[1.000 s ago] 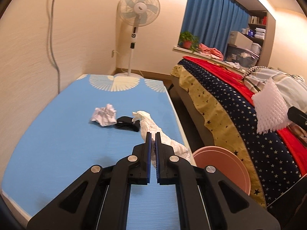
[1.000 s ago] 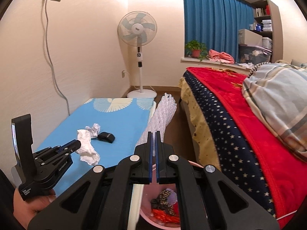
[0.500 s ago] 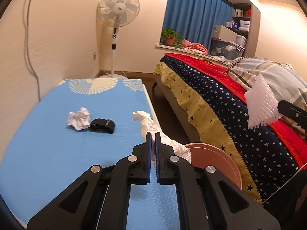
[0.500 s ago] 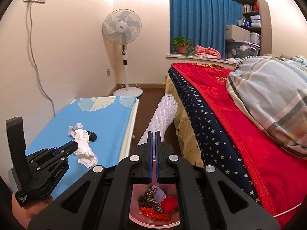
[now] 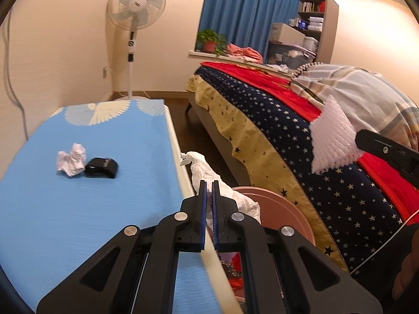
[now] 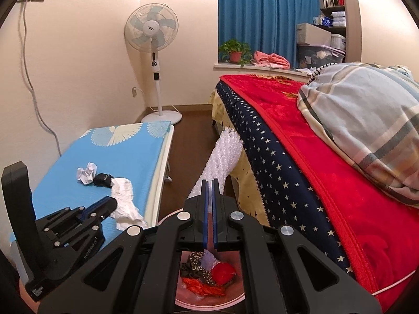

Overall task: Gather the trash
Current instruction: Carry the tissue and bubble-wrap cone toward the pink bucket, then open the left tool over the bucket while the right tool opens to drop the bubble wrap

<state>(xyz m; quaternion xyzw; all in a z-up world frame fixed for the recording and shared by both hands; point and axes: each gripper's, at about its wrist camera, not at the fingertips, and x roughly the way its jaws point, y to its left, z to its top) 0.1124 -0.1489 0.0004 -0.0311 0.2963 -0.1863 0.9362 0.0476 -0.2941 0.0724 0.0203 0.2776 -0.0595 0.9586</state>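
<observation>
My left gripper (image 5: pixel 208 183) is shut on a long crumpled white tissue (image 5: pixel 201 167), which hangs past the right edge of the blue-topped table (image 5: pixel 78 209), beside the pink bin (image 5: pixel 277 209). In the right wrist view my right gripper (image 6: pixel 209 181) is shut on a white foam net sleeve (image 6: pixel 225 154) above the bin's rim (image 6: pixel 207 305); red, orange and dark scraps lie inside. That view also shows the left gripper (image 6: pixel 112 204) with the tissue (image 6: pixel 123 198). A crumpled paper ball (image 5: pixel 72 159) and a small black object (image 5: pixel 102 167) lie on the table.
A bed with a starry navy and red cover (image 6: pixel 301 157) and a striped pillow (image 6: pixel 366 120) fills the right side. A standing fan (image 6: pixel 154 52) stands in the far corner. A narrow strip of dark floor (image 6: pixel 191 136) runs between table and bed.
Both grippers have shifted right and slightly down toward the bin. The tissue in the left gripper, over the tabletop a second ago, now hangs beyond the table's edge.
</observation>
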